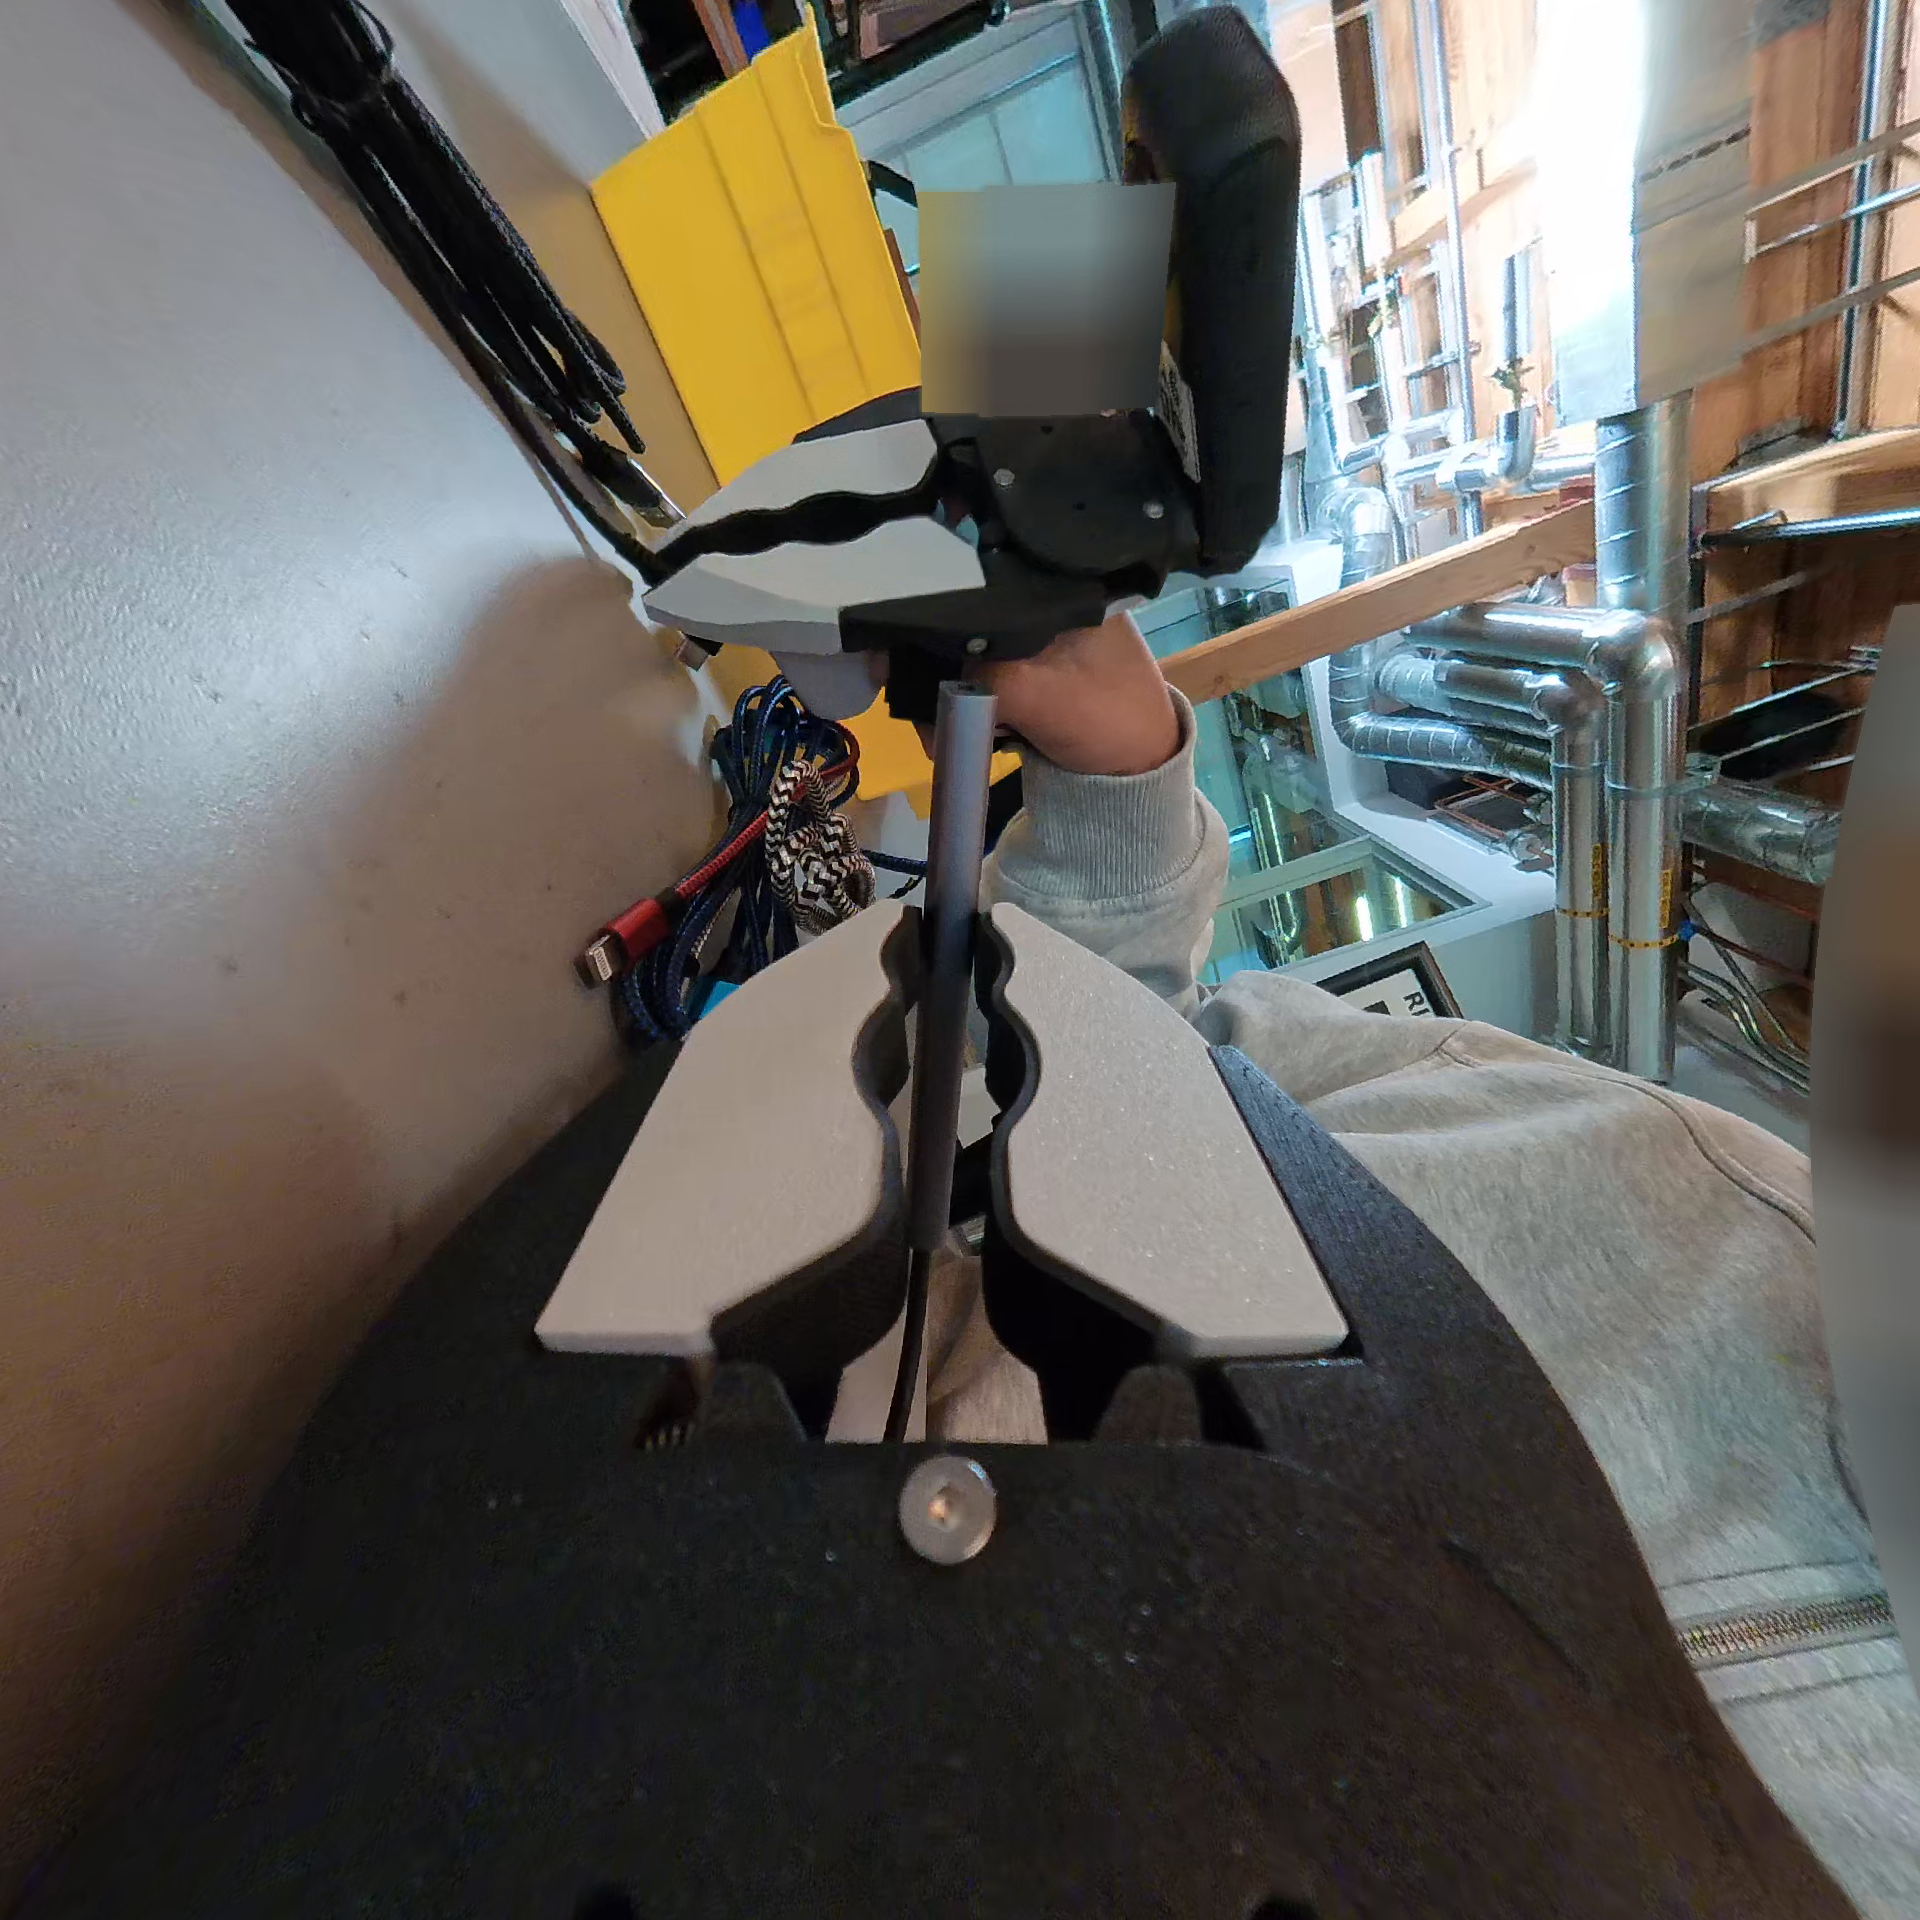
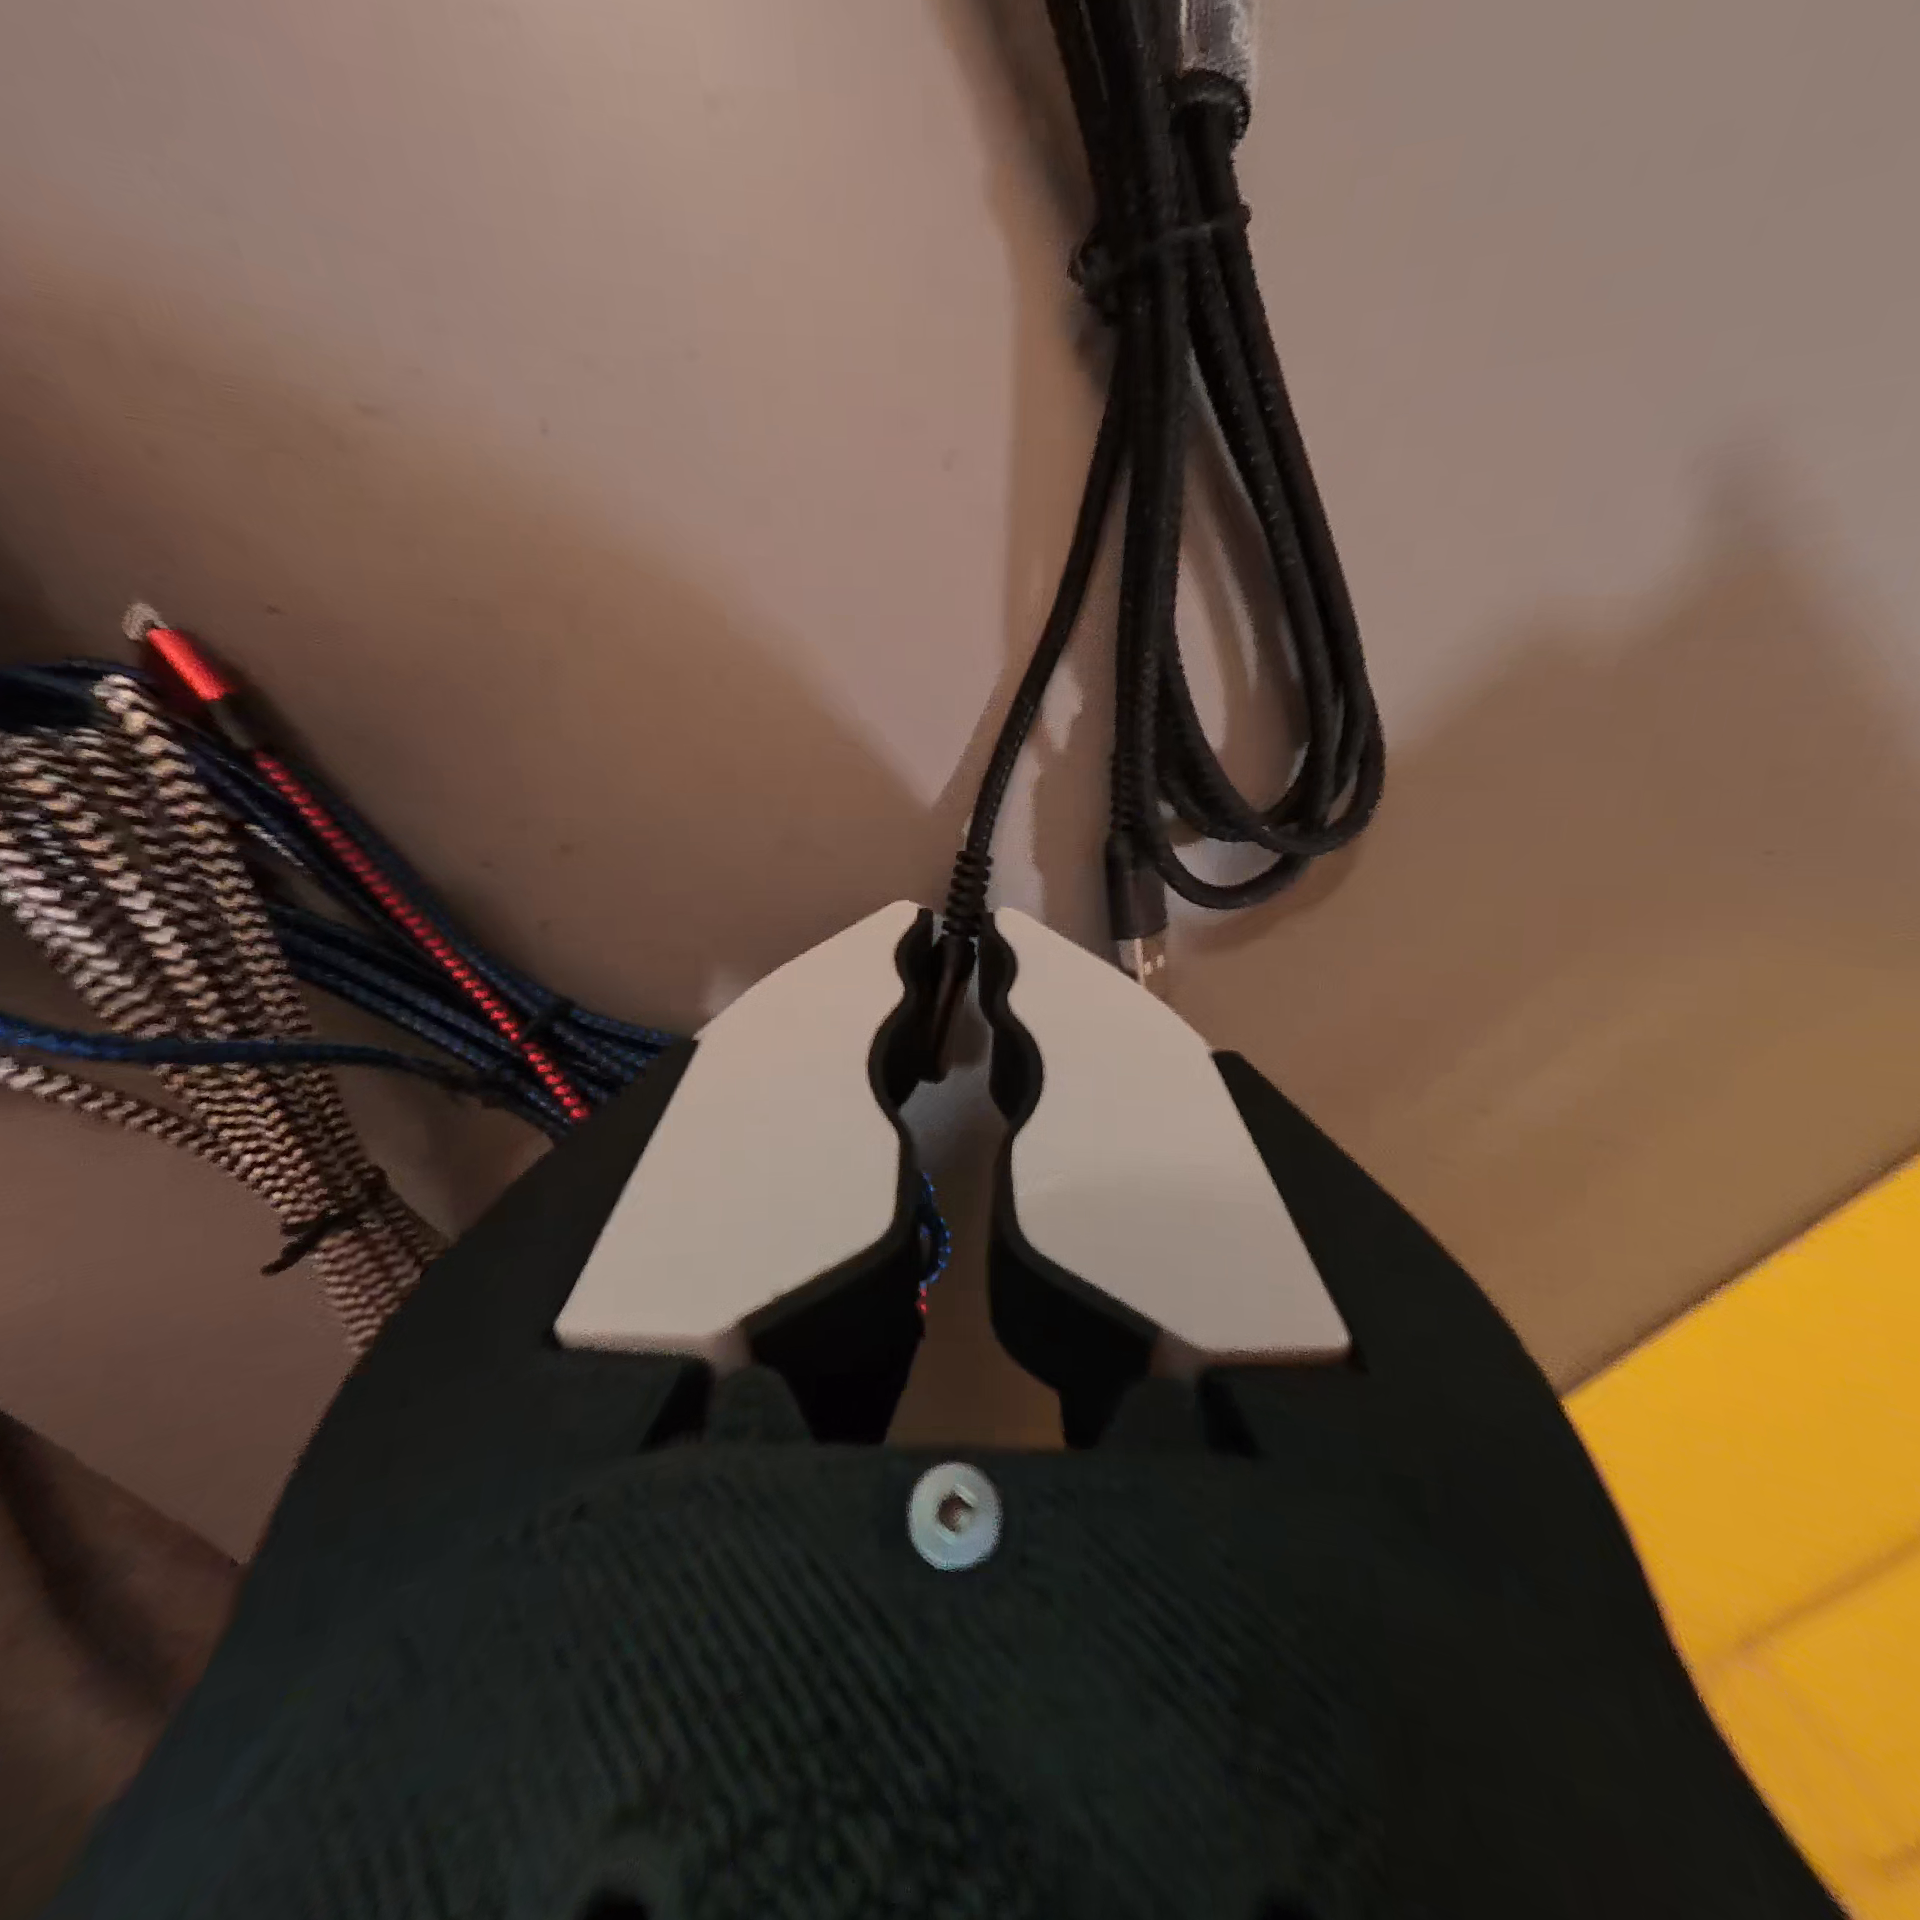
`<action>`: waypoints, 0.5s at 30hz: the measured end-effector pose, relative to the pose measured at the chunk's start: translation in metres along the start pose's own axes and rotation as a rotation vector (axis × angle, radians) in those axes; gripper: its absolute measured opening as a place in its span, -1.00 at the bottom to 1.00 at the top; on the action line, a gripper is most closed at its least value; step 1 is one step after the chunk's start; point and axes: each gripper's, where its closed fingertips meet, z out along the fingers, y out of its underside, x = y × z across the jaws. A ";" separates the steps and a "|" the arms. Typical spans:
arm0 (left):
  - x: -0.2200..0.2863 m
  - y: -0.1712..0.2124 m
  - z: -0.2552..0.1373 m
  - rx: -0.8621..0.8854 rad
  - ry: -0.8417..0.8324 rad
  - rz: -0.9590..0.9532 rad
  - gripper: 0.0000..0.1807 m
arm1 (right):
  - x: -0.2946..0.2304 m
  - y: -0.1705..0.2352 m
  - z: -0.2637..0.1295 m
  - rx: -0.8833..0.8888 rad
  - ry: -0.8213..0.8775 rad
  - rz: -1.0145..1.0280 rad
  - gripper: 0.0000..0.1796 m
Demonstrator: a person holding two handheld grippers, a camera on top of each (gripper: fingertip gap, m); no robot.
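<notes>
The left gripper (image 1: 945, 935) has its 2 fingers squeezed on a thin grey tube (image 1: 951, 977) that points up to 12 o'clock. A black wire comes out of the tube's bottom end.

The right gripper (image 2: 951, 925) pinches the plug of a black braided cable (image 2: 1195, 582) at its fingertips. The cable loops up to 12 o'clock. A red, blue and striped cable bundle (image 2: 312, 904) lies at 9 o'clock. A yellow bin (image 2: 1766, 1558) sits at 4 o'clock.

A yellow bin (image 1: 748, 281), perhaps plastic, stands near metal ducts (image 1: 1507, 675).
</notes>
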 end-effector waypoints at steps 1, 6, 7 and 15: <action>0.000 0.000 0.000 0.000 0.000 0.000 -0.90 | -0.004 -0.004 -0.001 0.030 -0.048 0.018 -0.91; 0.000 0.000 0.000 0.000 0.001 0.001 -0.90 | -0.037 -0.048 -0.033 0.351 -0.537 0.253 -0.91; 0.000 0.000 0.000 0.000 0.002 0.001 -0.90 | -0.041 -0.058 -0.045 0.434 -0.641 0.304 -0.91; 0.001 -0.001 -0.001 0.008 0.009 -0.005 -0.90 | -0.077 -0.063 -0.046 0.507 -0.822 0.411 -0.92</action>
